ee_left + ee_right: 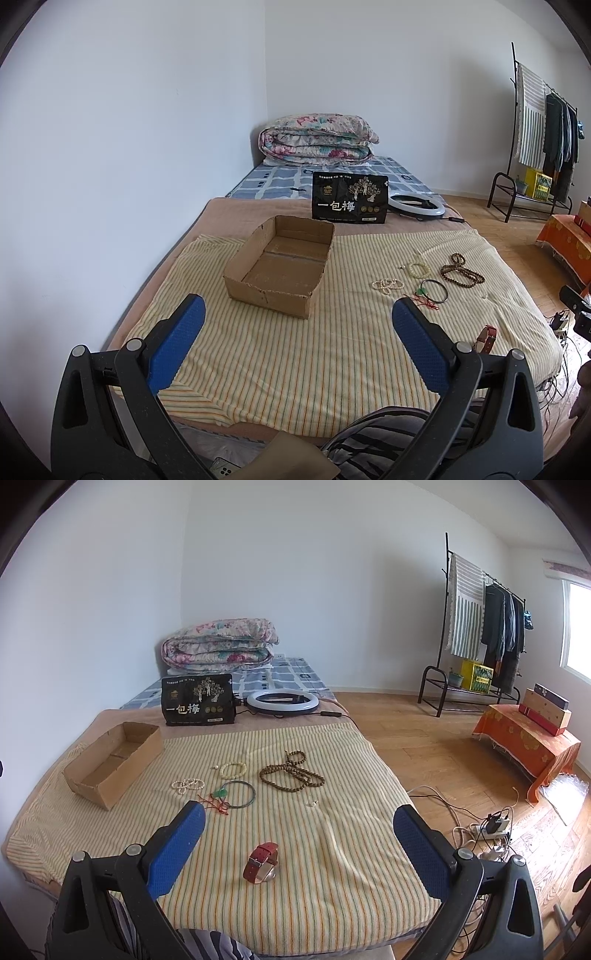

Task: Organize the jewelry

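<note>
An empty cardboard box [280, 264] [110, 762] sits on the striped cloth. To its right lie a pearl bracelet [187, 785], a cream bead bracelet [233, 770], a dark bangle [239, 794], a green pendant on red cord [219, 797], a brown bead necklace [293, 773] and a red-strap watch [261, 862]. The jewelry also shows in the left wrist view, with the bangle [436, 289] and watch [487, 338]. My left gripper [298, 314] is open and empty, short of the box. My right gripper [299, 821] is open and empty above the watch.
A black snack bag [197, 699] and a ring light [282, 701] stand behind the cloth, a folded quilt [219, 642] further back. The bed edge [399, 794] drops to a wood floor with cables and a power strip [493, 829]. A clothes rack [480, 627] stands right.
</note>
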Demonstrator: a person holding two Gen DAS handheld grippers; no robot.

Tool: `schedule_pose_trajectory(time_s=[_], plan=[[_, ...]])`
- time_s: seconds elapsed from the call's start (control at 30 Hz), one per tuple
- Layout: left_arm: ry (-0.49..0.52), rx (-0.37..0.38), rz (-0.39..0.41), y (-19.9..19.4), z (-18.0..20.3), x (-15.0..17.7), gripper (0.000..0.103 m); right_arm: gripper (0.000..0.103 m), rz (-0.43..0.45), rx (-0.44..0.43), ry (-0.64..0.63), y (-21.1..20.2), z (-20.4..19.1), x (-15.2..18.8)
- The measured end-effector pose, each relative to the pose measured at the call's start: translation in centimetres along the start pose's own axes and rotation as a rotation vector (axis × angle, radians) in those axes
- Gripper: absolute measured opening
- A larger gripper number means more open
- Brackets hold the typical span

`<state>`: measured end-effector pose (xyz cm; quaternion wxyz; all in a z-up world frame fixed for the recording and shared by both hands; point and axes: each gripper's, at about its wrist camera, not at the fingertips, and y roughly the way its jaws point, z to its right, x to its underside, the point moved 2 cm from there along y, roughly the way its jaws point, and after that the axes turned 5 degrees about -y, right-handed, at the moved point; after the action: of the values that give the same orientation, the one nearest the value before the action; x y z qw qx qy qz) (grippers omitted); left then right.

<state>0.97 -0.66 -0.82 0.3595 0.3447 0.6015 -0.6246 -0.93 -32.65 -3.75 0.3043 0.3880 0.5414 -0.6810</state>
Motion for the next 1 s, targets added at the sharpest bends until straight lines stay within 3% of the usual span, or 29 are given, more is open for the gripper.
schedule_pose_trajectory(time_s=[0.57, 1.0], plan=[[0.004, 0.015, -0.021, 1.6, 0.3, 0.8, 0.103, 0.103, -0.022, -0.013, -0.002, 0.8, -0.4, 0.3], [0.045, 0.066, -0.067, 5.0, 1.7, 1.0, 0.103, 0.103, -0.126, -0.099, 0.031, 4.8, -0.6, 2.8]])
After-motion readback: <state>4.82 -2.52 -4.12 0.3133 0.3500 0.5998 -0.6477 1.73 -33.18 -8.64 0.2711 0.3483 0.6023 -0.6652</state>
